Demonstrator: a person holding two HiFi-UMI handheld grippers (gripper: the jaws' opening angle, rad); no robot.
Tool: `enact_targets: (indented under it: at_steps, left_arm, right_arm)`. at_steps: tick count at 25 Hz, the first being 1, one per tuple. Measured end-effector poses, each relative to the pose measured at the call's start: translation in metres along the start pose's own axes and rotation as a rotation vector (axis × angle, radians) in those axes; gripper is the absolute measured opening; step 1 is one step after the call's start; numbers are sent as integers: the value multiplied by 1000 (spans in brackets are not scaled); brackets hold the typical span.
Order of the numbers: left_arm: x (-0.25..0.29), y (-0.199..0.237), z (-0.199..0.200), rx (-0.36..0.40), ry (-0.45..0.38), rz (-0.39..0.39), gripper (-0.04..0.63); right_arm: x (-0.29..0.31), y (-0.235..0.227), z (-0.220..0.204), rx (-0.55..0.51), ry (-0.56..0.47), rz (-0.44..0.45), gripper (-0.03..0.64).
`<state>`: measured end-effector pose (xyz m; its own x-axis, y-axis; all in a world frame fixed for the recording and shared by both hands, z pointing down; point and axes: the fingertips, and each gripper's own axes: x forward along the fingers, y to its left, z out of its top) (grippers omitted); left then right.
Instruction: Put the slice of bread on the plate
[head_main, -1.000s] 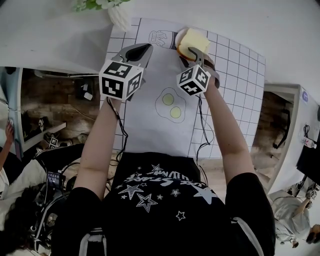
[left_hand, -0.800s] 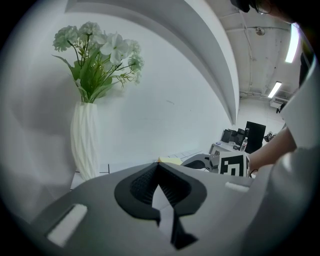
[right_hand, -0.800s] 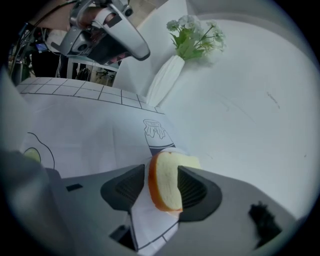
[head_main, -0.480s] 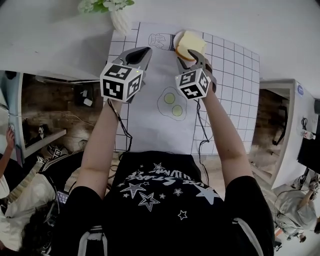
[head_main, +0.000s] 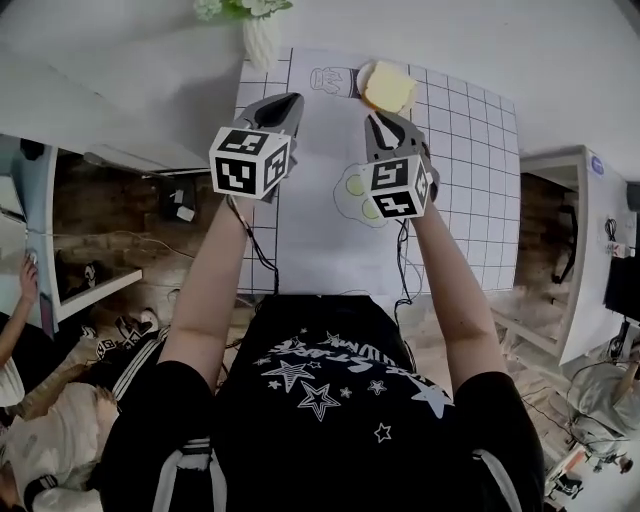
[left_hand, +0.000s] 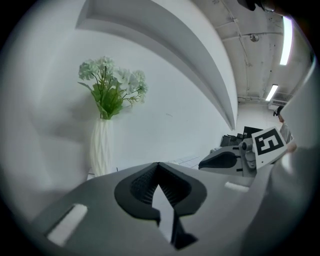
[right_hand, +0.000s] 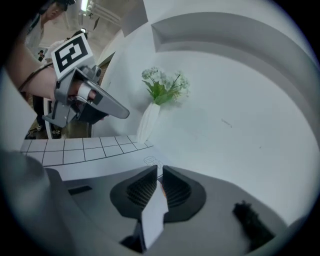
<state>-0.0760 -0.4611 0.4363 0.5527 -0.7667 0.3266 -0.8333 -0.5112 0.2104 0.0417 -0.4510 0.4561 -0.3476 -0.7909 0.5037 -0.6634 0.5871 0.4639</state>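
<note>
Reading the table from the head view, we found the slice of bread already lying flat on the plate, covering most of it, so only a sliver of rim showed at the plate's left edge. We judged the placing done and the step in hand to be the withdrawal.

- Right gripper: just short of the plate on the person's side, apart from the slice. Its jaws were closing, a narrow slot left between the pads and nothing in it (its own view showed only the gridded mat through the gap).
- Left gripper: well to the plate's left, jaws pressed together at the tips, empty.
- Vase: left of the plate and beyond it, untouched.

To finish well, we thought the right gripper should come away from the plate along a clear line, without dipping toward the crust or nudging the rim. The left gripper needed only to stay out of the way. A last look would confirm whether the slice overhung the plate's far side; we could not tell.
</note>
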Motion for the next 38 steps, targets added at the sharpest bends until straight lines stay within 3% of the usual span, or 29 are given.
enact_targets:
  at_steps: [10,17,21,29,38]
  left_arm:
    - [-61,6,22,28,-50,93,9]
    - [-132,-50,11,32,-113,144,9]
    - [-143,-72,18,28,-110,122,9]
    - [-209,-180,-17,51,-139,117,9]
    - [-225,-205,-23,67,-148,24,9]
  right_arm:
    - [-63,32,30,76,-75,-21,21]
    - [-143,64,23,53,-140,-18,21]
    - [-163,58,21,83,-133,-29,21]
    - [-264,87,-10,95,-196,-35,15]
    - [-294,101,-6,185,-193,-90,14]
